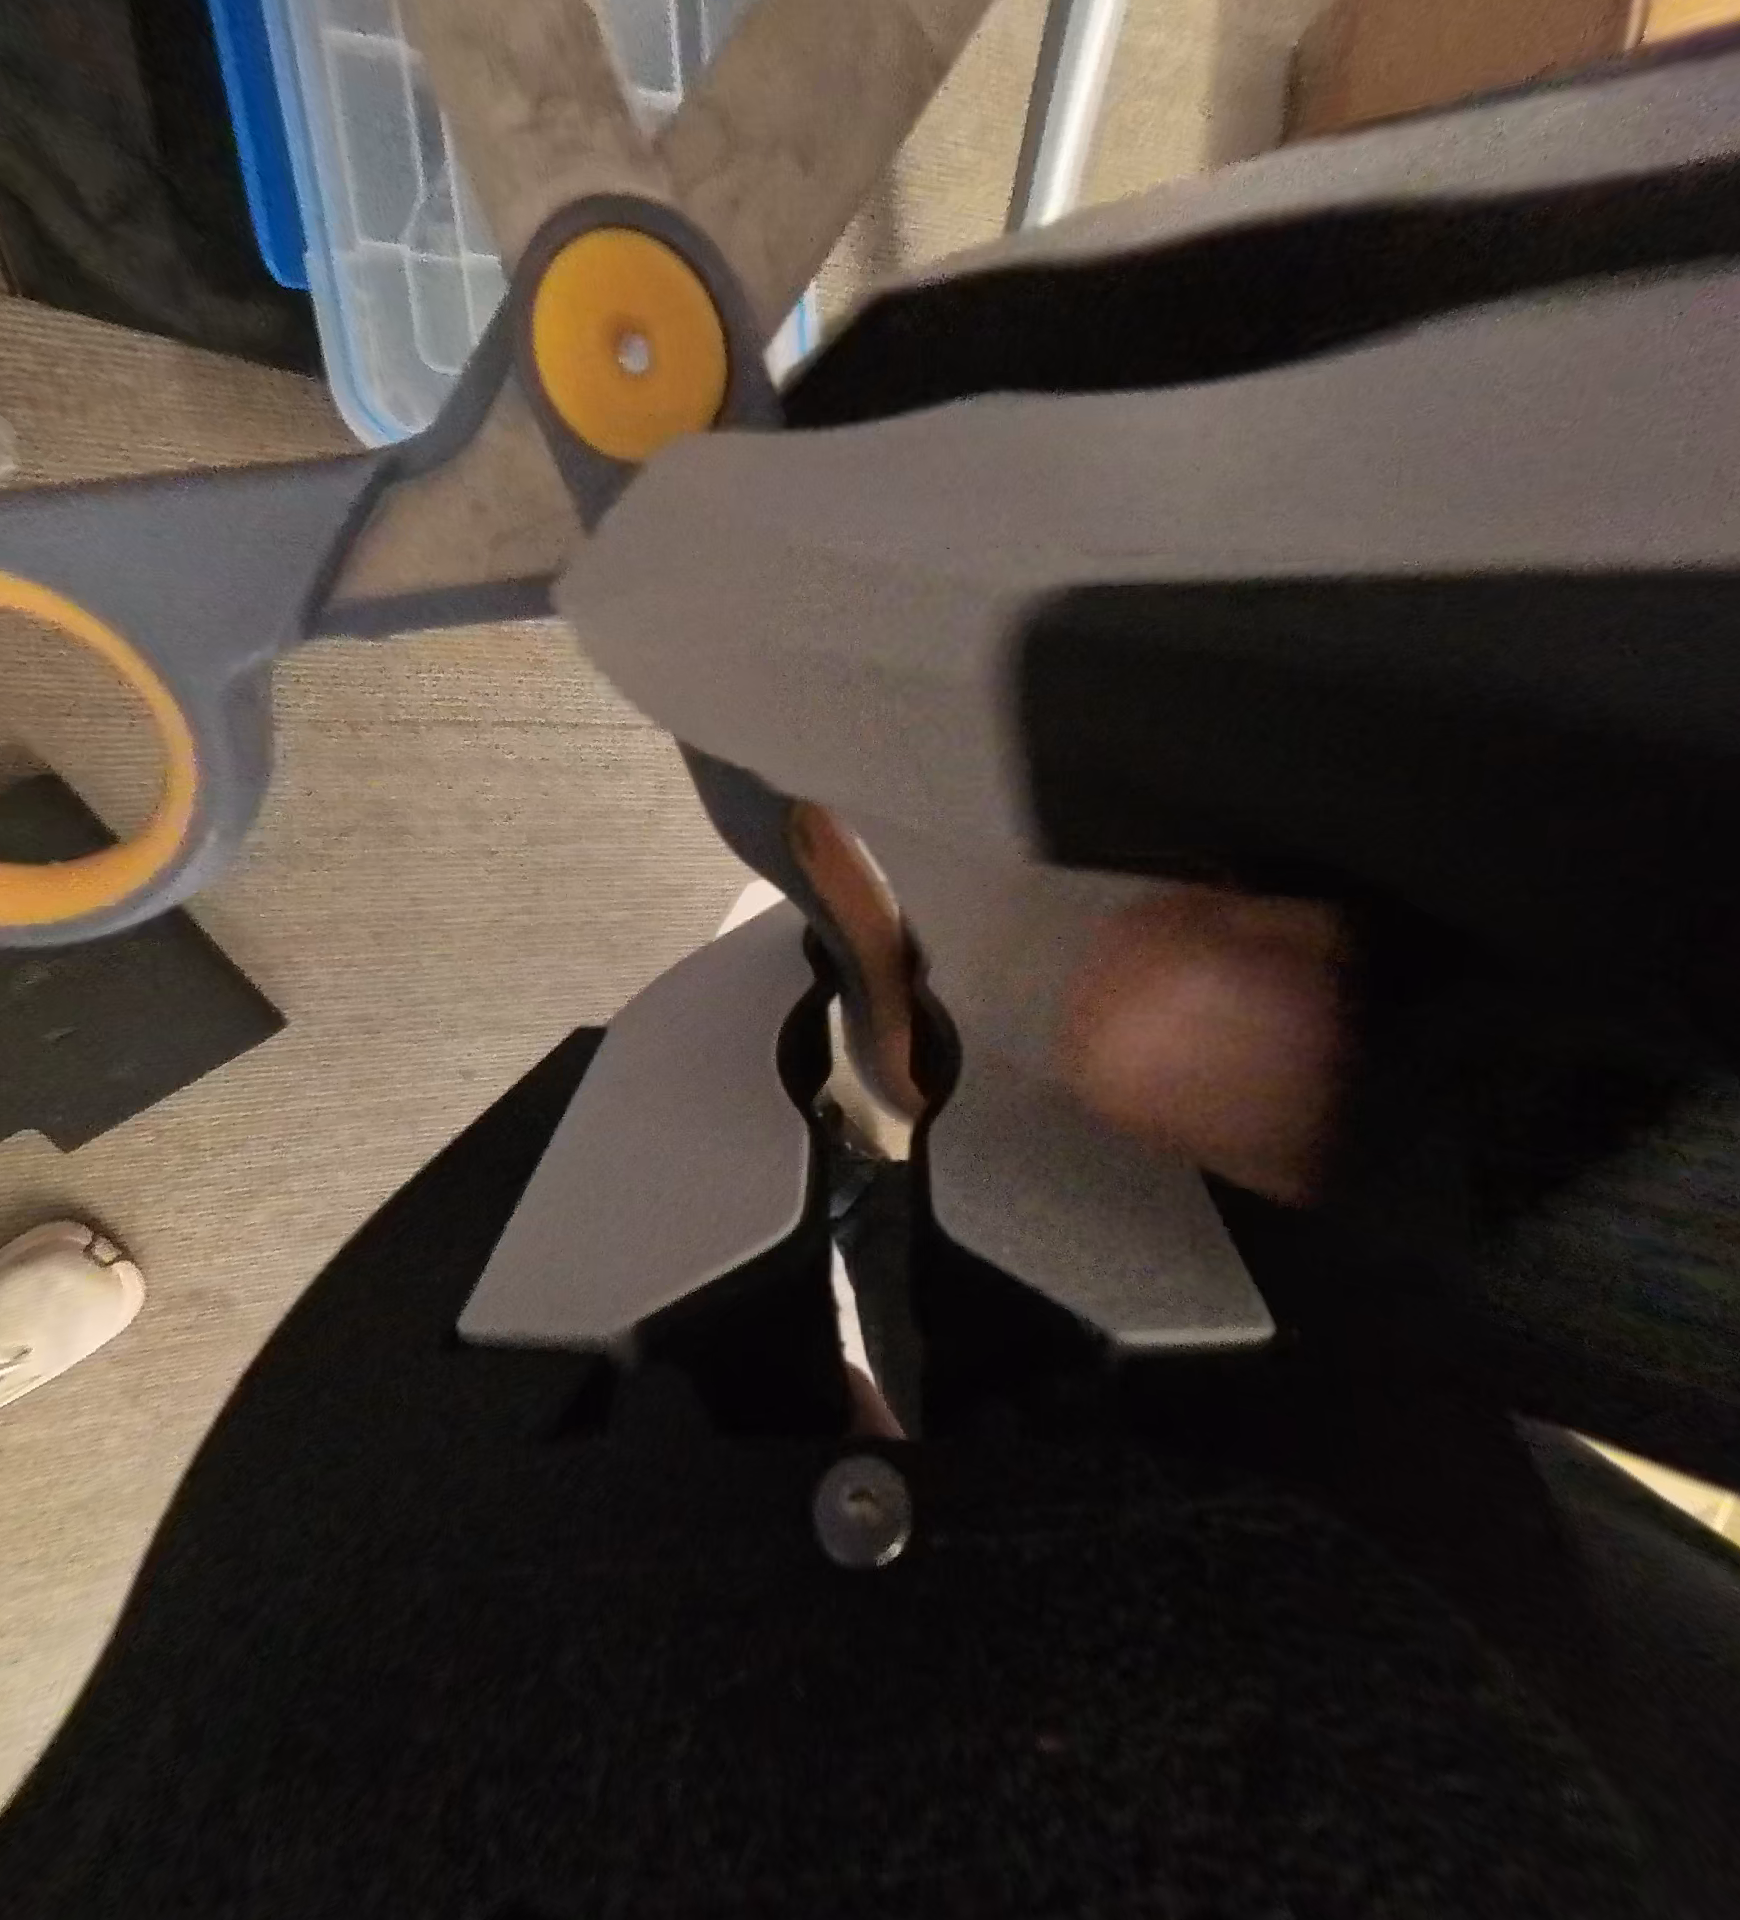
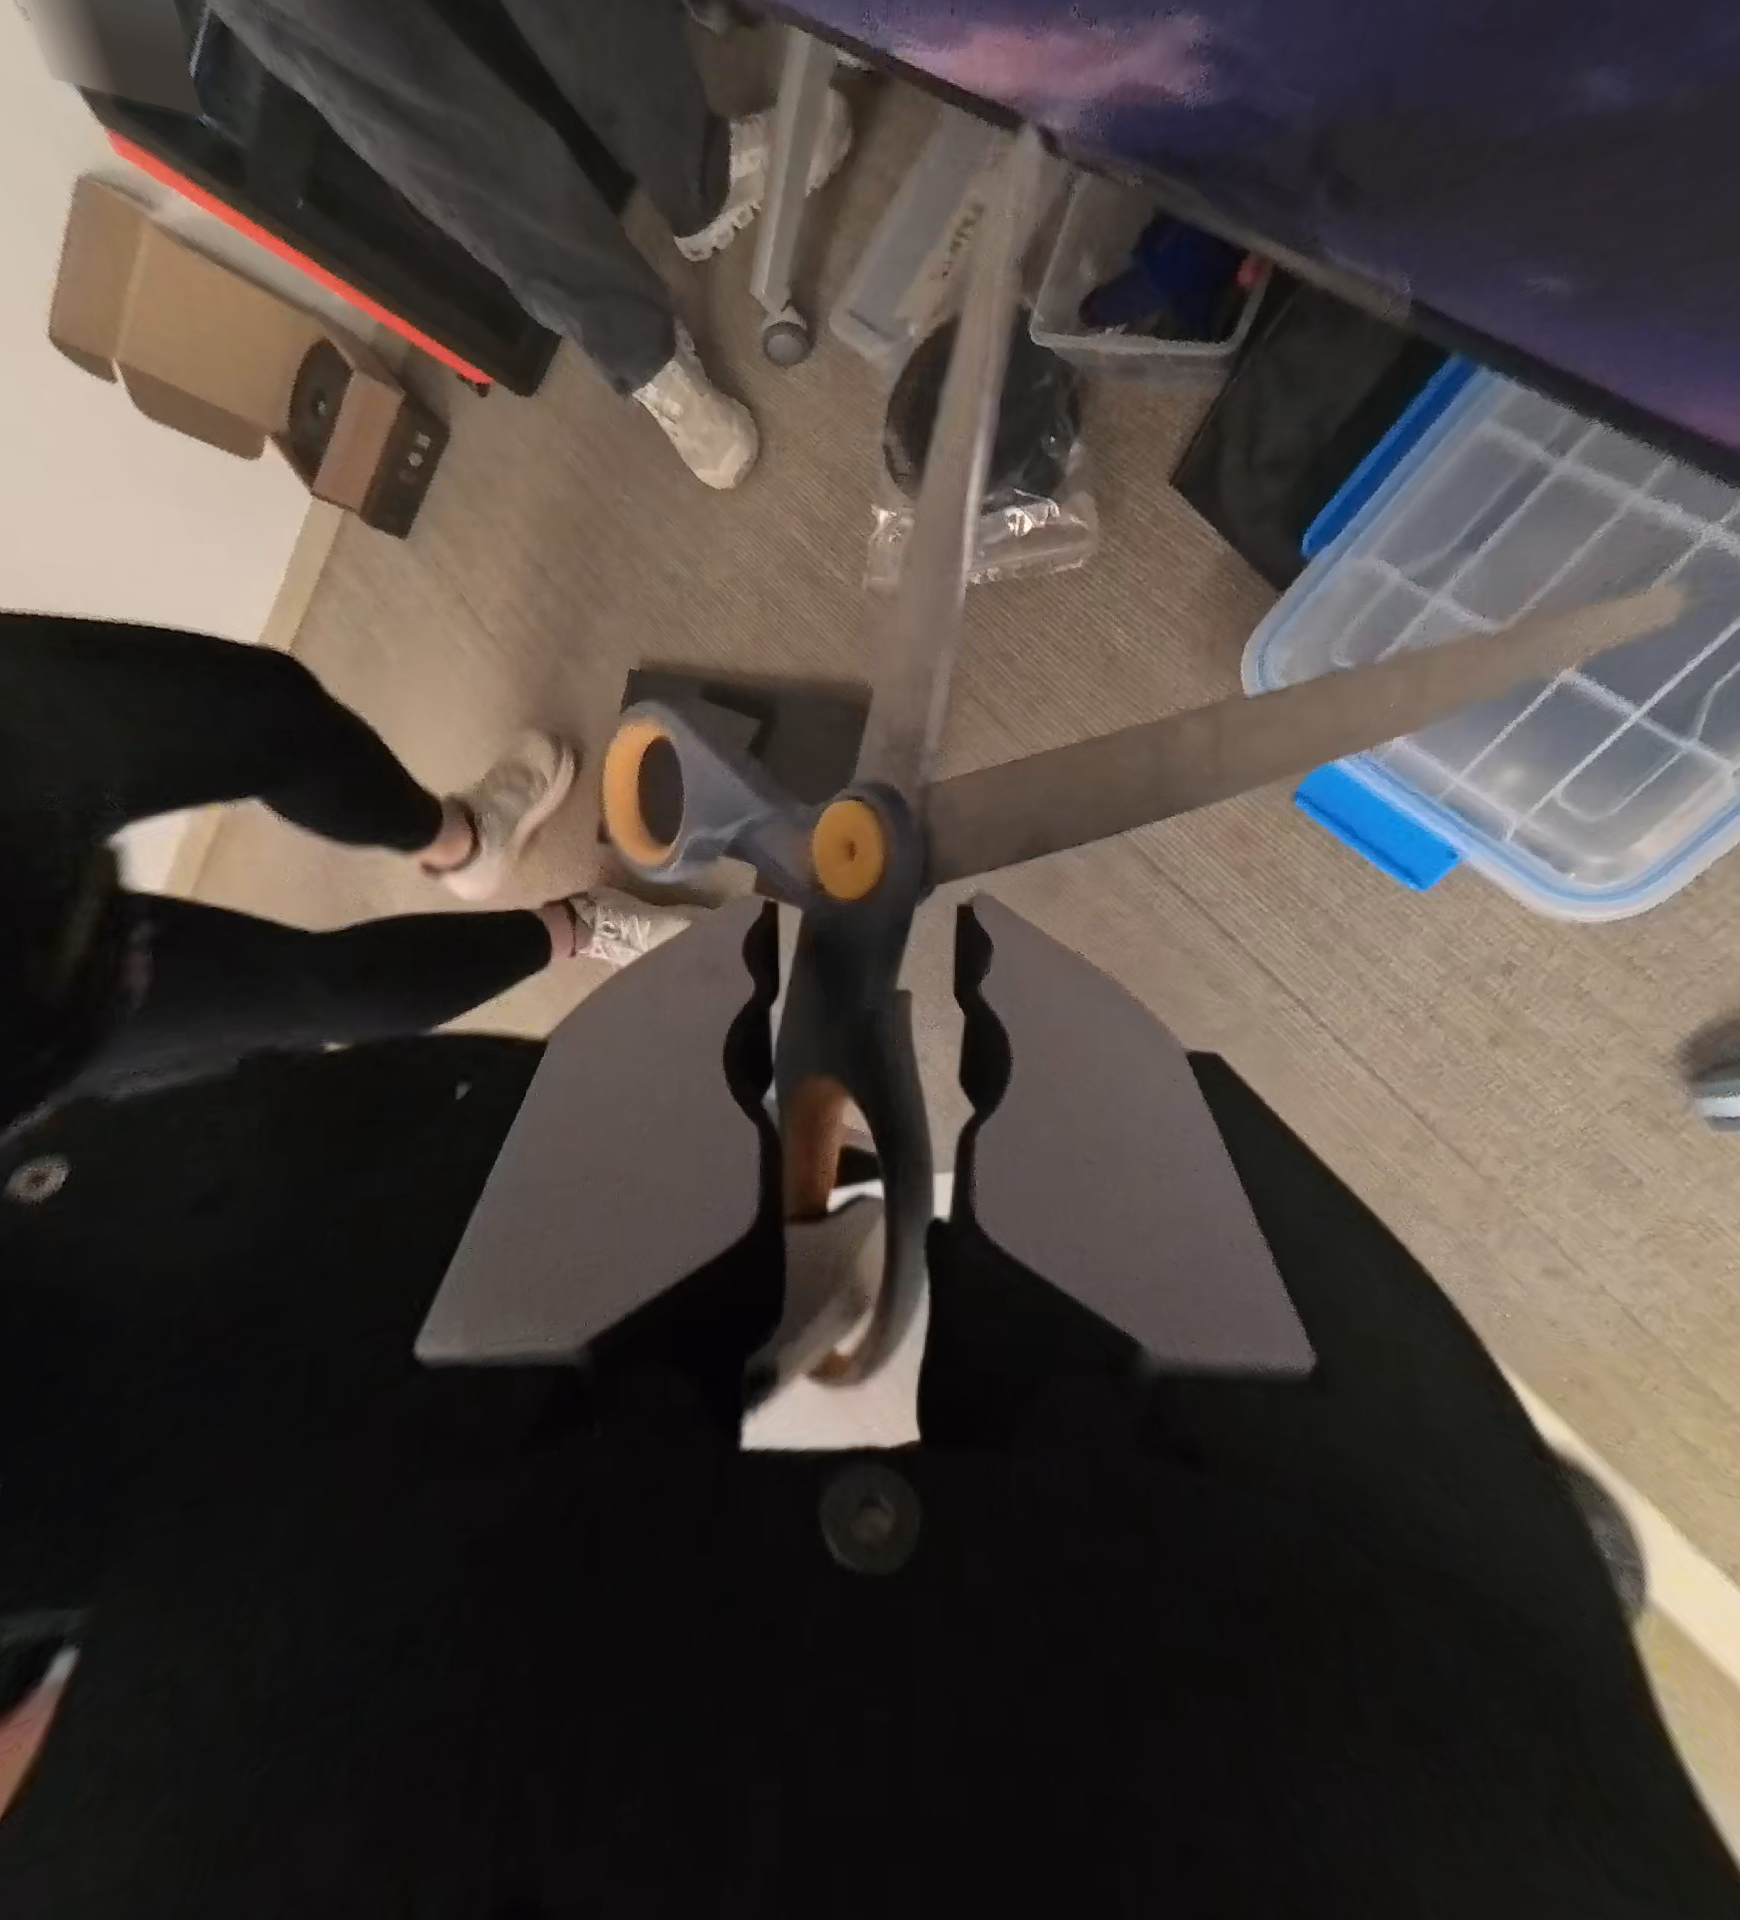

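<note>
Both grippers clamp one handle loop of grey-and-orange scissors [image 2: 850, 847], blades spread wide above a carpeted floor [image 2: 1365, 1039]: the left gripper [image 1: 871, 1023] and right gripper [image 2: 861, 1039] pinch tight.

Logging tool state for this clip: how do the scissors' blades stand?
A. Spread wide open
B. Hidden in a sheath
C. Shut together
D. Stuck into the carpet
A: the scissors show two blades splayed from the orange pivot, with the right gripper clamping one handle.
</note>
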A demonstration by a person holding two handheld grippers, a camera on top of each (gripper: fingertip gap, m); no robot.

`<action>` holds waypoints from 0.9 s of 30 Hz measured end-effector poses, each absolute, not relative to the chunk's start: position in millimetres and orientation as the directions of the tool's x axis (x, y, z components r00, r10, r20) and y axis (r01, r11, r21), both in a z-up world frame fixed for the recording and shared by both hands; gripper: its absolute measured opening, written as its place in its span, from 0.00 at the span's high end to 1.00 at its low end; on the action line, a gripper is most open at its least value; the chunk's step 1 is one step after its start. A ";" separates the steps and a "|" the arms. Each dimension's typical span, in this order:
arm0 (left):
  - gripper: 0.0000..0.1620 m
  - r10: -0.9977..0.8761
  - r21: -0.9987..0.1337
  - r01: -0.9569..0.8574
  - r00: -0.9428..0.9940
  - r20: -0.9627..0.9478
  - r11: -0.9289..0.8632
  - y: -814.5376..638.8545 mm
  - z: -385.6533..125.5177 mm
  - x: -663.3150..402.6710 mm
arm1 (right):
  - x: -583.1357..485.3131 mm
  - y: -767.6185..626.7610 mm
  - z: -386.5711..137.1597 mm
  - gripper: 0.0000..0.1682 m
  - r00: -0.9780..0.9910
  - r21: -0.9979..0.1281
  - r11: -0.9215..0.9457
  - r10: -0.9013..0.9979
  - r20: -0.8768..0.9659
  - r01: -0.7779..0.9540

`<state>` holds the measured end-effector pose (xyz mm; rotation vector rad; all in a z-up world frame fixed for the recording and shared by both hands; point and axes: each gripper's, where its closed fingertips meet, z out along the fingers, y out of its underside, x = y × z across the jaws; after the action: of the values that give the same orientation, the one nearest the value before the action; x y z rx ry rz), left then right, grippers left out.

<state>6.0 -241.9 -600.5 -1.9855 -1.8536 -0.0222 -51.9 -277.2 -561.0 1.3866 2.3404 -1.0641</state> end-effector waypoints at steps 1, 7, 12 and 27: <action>0.94 0.950 -0.290 0.957 0.103 0.295 -0.014 -245.0 -601.2 6.7 | -52.0 -275.0 -556.6 0.79 -0.565 -0.505 0.309 0.657 -0.499 0.806; 0.95 0.952 -0.305 0.953 0.095 0.290 -0.002 -251.0 -594.9 8.6 | -56.5 -246.7 -537.3 0.79 -0.799 -0.686 0.535 0.591 -0.113 0.493; 0.95 0.956 -0.330 0.944 0.085 0.280 0.013 -254.2 -590.6 8.9 | -49.1 -249.1 -534.4 0.83 -0.866 -0.717 0.614 0.499 0.028 0.331; 0.94 0.926 -0.368 0.930 0.122 0.357 0.019 -242.7 -581.7 6.6 | -14.6 -257.3 -568.3 0.93 -0.750 -0.533 0.528 0.476 -0.459 0.661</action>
<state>6.6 -242.7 -581.7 -1.8913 -1.7893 -0.0096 -14.6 -257.3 -568.3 0.9558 2.5121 -1.0399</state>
